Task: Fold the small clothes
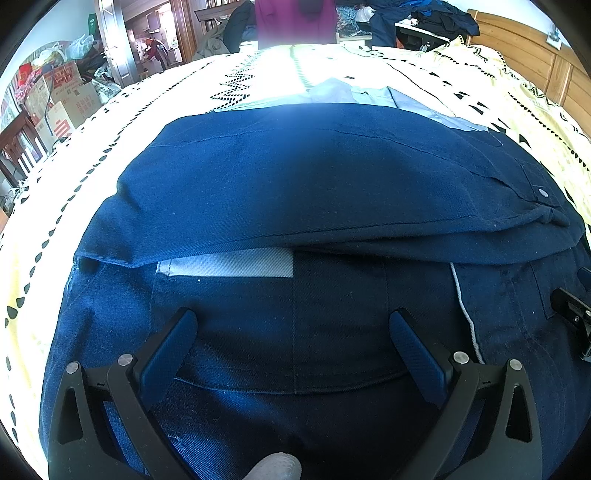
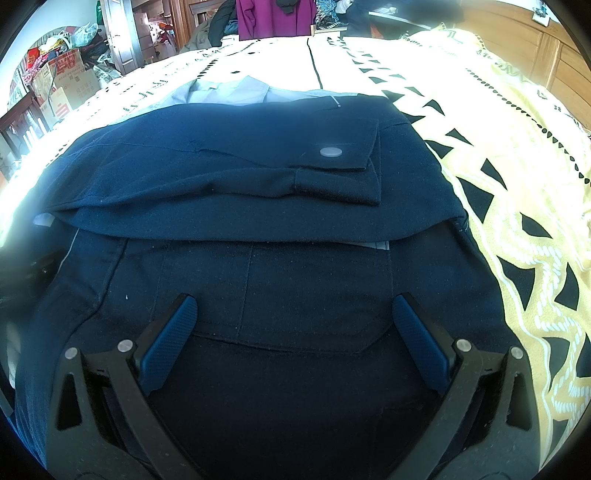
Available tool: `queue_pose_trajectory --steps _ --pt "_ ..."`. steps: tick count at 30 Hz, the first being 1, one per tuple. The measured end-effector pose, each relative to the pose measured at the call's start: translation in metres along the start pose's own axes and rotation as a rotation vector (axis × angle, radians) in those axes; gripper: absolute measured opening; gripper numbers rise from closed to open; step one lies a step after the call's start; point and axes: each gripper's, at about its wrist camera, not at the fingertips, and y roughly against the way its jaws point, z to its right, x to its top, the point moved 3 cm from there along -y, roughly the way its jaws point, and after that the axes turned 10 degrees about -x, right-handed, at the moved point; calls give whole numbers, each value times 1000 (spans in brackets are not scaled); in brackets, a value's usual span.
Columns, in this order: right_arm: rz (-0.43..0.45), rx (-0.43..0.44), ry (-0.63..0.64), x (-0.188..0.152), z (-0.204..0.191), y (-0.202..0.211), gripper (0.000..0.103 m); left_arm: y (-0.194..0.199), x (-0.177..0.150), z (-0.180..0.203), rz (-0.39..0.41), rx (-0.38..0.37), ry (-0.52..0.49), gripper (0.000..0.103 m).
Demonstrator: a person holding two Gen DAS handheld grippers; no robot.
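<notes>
A dark navy jacket [image 1: 295, 177] with light grey-blue panels lies spread on the bed, one sleeve folded across its body. In the right wrist view the same jacket [image 2: 258, 177] shows a silver snap button [image 2: 331, 151] on the folded cuff. My left gripper [image 1: 293, 332] hovers open just above the lower part of the jacket, nothing between its fingers. My right gripper [image 2: 295, 317] is also open over the jacket's lower part. A gloved fingertip [image 1: 275, 467] shows at the bottom of the left view. Part of the other gripper [image 1: 572, 314] appears at the right edge there.
The bed cover [image 2: 517, 166] is cream with black triangle patterns. A wooden headboard [image 1: 524, 48] stands at the far right. A person in a purple top [image 1: 295, 22] stands beyond the bed. Cardboard boxes and bags [image 1: 62, 92] pile up at the far left by a doorway.
</notes>
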Motion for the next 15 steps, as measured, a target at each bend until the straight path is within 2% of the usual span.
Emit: queue_pose_trajectory --steps 10,15 --pt "0 0 0 0 0 0 103 2 0 -2 -9 -11 8 103" --pt "1 -1 0 0 0 0 103 12 0 -8 -28 -81 20 103"
